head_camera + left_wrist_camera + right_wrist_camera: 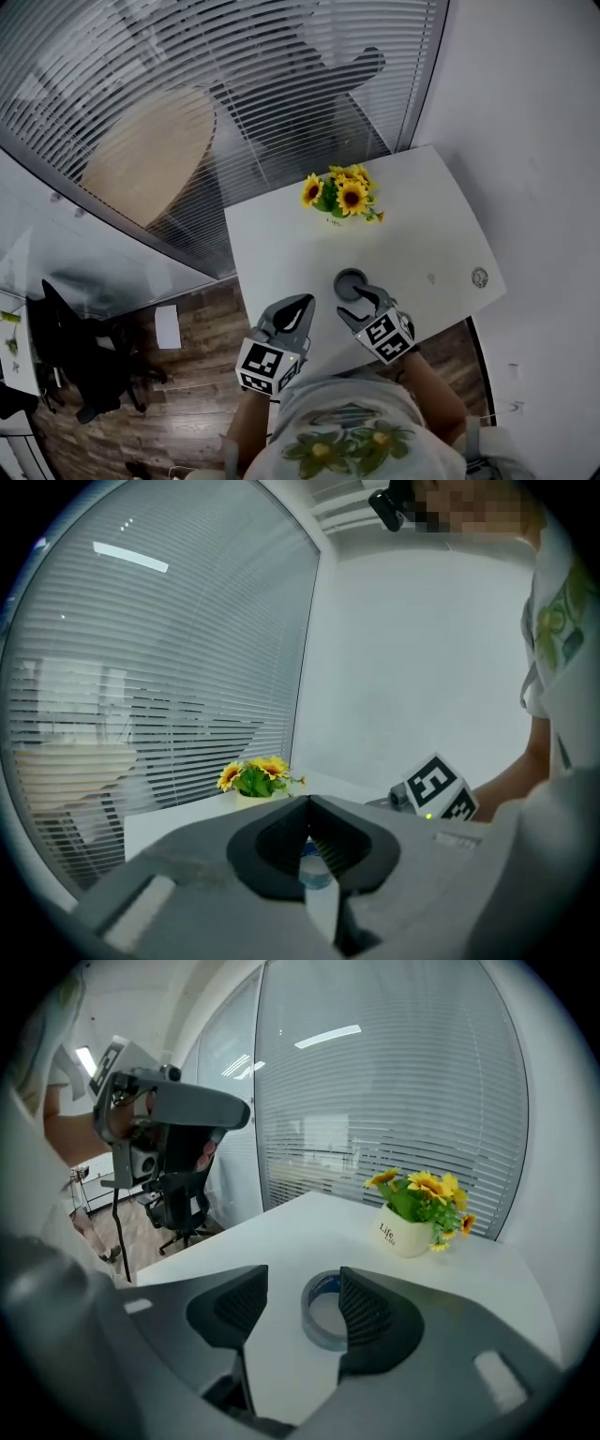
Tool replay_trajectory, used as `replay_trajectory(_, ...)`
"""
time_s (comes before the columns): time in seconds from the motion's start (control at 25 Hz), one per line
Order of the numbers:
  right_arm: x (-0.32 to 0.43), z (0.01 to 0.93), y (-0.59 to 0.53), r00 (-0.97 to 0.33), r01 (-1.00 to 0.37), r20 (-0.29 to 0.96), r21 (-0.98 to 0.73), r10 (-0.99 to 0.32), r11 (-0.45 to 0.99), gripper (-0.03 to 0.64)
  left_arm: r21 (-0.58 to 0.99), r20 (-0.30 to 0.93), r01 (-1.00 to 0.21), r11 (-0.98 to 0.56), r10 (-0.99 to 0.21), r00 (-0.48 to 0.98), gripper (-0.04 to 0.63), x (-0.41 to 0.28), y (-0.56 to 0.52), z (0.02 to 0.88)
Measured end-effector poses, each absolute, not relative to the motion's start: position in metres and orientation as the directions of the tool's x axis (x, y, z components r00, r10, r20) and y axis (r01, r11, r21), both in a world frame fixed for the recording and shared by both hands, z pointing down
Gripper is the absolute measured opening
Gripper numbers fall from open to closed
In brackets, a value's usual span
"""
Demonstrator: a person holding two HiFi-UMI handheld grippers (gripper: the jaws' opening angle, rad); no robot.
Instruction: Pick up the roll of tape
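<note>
Roll of tape [322, 1340] lies flat on the tabletop [441, 216], near the front edge. Right tool [302, 1302]: jaws spread, empty, set just short of the roll, apparently lined up to grip its wall. Left tool [302, 304]: jaws pressed together, empty, held aside, likely to leave the approach free

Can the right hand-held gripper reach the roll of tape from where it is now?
Probably yes. The right hand-held gripper has its jaws apart, and the roll of tape lies flat on the table just ahead, partly behind one jaw. Nothing sits between them; the sunflower pot stands well beyond.
</note>
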State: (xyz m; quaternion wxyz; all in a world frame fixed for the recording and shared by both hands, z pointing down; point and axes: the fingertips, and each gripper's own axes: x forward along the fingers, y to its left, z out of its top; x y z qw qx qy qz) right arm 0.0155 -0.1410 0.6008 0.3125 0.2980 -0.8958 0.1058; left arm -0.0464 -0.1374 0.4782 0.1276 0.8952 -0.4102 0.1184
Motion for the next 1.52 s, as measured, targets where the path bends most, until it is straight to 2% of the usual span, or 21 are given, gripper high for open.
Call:
replay_trajectory(0.36, 0.014, 0.650, -0.145, -0.536, -0.552, 0.749, 0.038, -0.389, 0.833, 0.230, 0.178, 0.339, -0.779, -0.601, -0.706, 0.622, 0.006, -0.058, -0.145, 0.496)
replay_trajectory(0.8, 0.012, 0.683, -0.143, -0.431, -0.475, 0.837, 0.107, -0.337, 0.874, 0.218, 0.205, 0.353, -0.786, -0.584, -0.704, 0.616, 0.006, -0.065, -0.147, 0.504)
replay_trajectory(1.28, 0.016, 0.689, -0.152, -0.380, -0.437, 0.801, 0.286, -0.463, 0.853, 0.140, 0.213, 0.369, -0.786, -0.580, -0.697, 0.615, 0.006, -0.062, -0.145, 0.512)
replay_trajectory(1.52, 0.015, 0.688, -0.150, -0.379, -0.421, 0.790, 0.316, -0.481, 0.850, 0.140, 0.214, 0.375, -0.776, -0.593, -0.684, 0.626, 0.006, -0.057, -0.141, 0.513)
